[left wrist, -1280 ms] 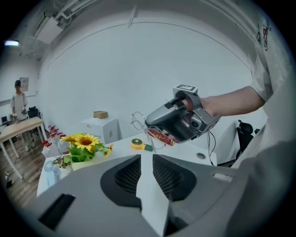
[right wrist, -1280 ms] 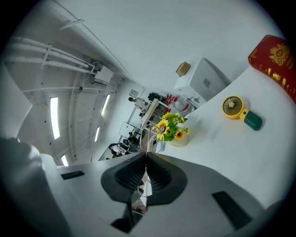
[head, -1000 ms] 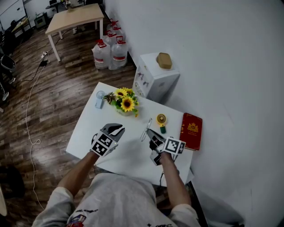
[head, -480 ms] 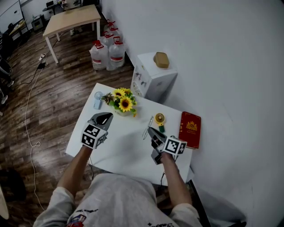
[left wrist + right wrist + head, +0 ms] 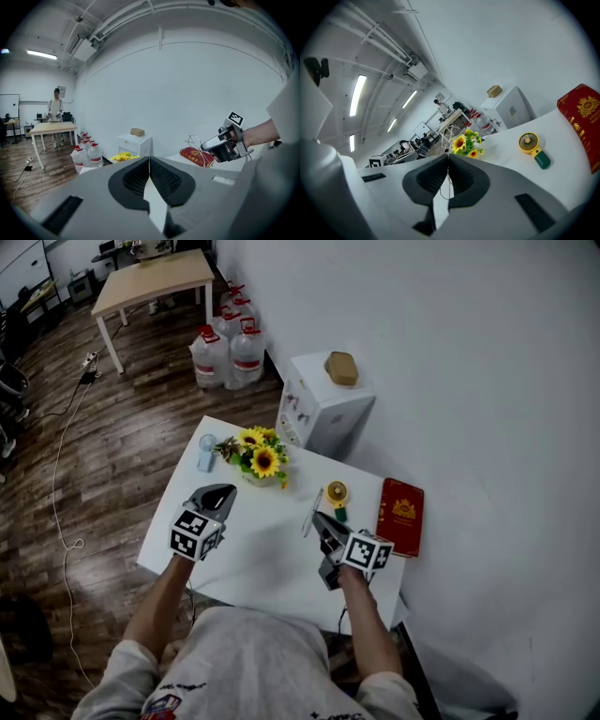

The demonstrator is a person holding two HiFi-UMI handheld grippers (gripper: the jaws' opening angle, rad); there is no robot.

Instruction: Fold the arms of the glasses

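Thin wire-rimmed glasses [image 5: 310,510] hang above the white table [image 5: 262,563], pinched in my right gripper [image 5: 322,521], which is shut on them. In the right gripper view the wire frame [image 5: 448,137] rises from between the closed jaws of the right gripper [image 5: 448,157]. My left gripper [image 5: 219,493] is over the table's left part, well apart from the glasses, shut and empty. The left gripper view shows its jaws [image 5: 149,160] closed on nothing, with the right gripper [image 5: 212,145] and the glasses [image 5: 198,143] off to the right.
A bunch of sunflowers [image 5: 255,457] and a small blue item [image 5: 206,452] sit at the table's far side. A yellow hand fan [image 5: 338,494] and a red book [image 5: 401,516] lie at the right. Behind the table stand a white cabinet [image 5: 325,404] and water jugs [image 5: 230,352].
My left gripper has drawn away to the left from the glasses and its jaws have closed. The right gripper has kept still with the glasses.
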